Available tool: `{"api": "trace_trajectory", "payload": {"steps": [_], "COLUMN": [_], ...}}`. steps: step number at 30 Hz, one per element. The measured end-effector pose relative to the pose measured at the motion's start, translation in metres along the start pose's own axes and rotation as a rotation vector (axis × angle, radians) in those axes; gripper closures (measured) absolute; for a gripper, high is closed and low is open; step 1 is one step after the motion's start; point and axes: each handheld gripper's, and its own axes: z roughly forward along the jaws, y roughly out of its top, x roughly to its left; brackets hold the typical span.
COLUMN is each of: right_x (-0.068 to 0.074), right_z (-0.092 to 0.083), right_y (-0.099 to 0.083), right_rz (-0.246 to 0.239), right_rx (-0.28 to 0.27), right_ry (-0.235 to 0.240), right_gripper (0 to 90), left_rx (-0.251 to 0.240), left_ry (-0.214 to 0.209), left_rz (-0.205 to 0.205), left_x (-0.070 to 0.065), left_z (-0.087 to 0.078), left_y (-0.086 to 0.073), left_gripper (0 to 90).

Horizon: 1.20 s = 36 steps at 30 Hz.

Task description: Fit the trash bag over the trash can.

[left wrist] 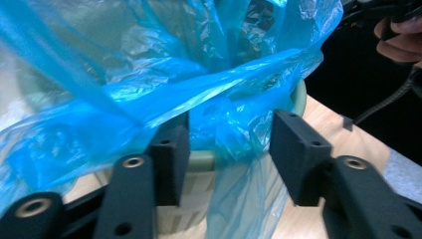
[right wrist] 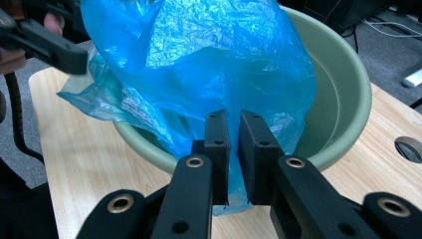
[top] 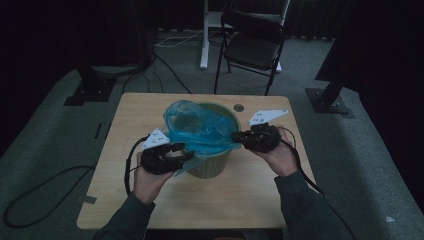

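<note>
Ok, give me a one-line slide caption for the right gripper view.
Right tongs pinch the blue plastic bag at the rim of the green bin.

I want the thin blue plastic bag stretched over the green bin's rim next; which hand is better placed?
Probably the right gripper: its jaws pinch the thin blue plastic bag just outside the round green plastic bin rim. The left gripper stands open around bag film.

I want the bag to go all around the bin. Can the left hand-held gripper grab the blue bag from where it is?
Probably yes. The left hand-held gripper stands open with a fold of the blue bag hanging between its jaws at the bin rim, nothing blocking.
</note>
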Motion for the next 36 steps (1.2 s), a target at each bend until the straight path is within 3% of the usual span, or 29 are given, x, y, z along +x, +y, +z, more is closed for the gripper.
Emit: {"api": "trace_trajectory", "payload": {"steps": [1,3,5,9,15,21,28,31,36], "right_x": [-0.001,-0.004,-0.006,-0.011,-0.019,-0.022,-0.016,-0.012,-0.018], "right_z": [0.0,-0.002,-0.003,-0.004,-0.002,0.002,0.009,0.011,0.013], "right_y": [0.0,-0.002,-0.004,-0.008,-0.018,-0.022,-0.026,-0.024,-0.027], "right_rz": [0.003,0.017,0.03,0.061,0.111,0.129,0.133,0.117,0.14], "right_rx": [-0.001,0.0,0.0,0.011,0.036,0.056,0.082,0.085,0.099], "right_ry": [-0.002,-0.012,-0.02,-0.039,-0.055,-0.056,0.004,0.004,0.005], "right_gripper": [82.7,83.2,83.5,83.7,84.5,84.5,85.3,85.2,85.4], "left_rx": [-0.001,-0.011,-0.005,0.008,0.025,0.027,0.015,0.015,0.058], "left_ry": [0.0,-0.009,-0.013,-0.023,-0.023,-0.017,0.02,0.008,-0.038], "left_rz": [-0.005,-0.017,-0.018,-0.031,-0.056,-0.075,-0.107,-0.125,-0.108], "left_x": [0.0,0.0,0.001,0.002,0.009,0.015,0.028,0.03,0.02], "left_z": [0.0,-0.001,-0.003,-0.006,-0.006,-0.006,-0.005,-0.005,0.001], "left_y": [0.0,-0.003,-0.005,-0.013,-0.023,-0.026,-0.024,-0.025,-0.031], "left_gripper": [60.1,74.9,81.9,89.0,89.4,89.3,89.2,89.2,89.2]}}
